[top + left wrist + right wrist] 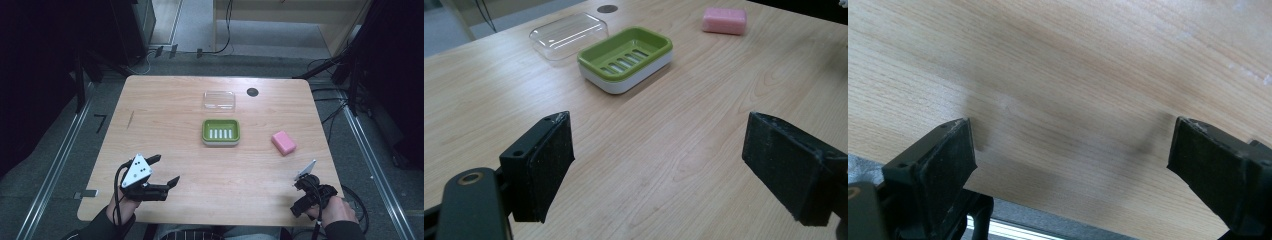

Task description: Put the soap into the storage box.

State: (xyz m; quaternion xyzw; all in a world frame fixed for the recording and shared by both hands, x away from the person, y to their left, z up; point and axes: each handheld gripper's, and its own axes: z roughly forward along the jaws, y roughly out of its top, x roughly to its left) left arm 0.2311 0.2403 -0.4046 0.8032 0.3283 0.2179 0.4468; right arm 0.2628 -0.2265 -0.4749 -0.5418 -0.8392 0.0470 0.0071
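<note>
A green soap dish (220, 132) (626, 57) with a slotted floor stands at the middle of the wooden table (165, 115). Just behind it lies a clear plastic lid (219, 100) (568, 35). A pink bar of soap (283, 142) (724, 20) rests to the dish's right. My left gripper (165, 170) (659, 170) hovers near the front left, open and empty, pointing toward the dish. My right gripper (303, 195) (1070, 170) is at the front right corner, tilted down at bare wood (1073, 75), open with nothing between its pads.
A small black round cap (252, 92) (607, 8) sits in the tabletop at the back, right of the lid. Cables and dark stands surround the table on the floor. The table's front edge lies just under the right gripper.
</note>
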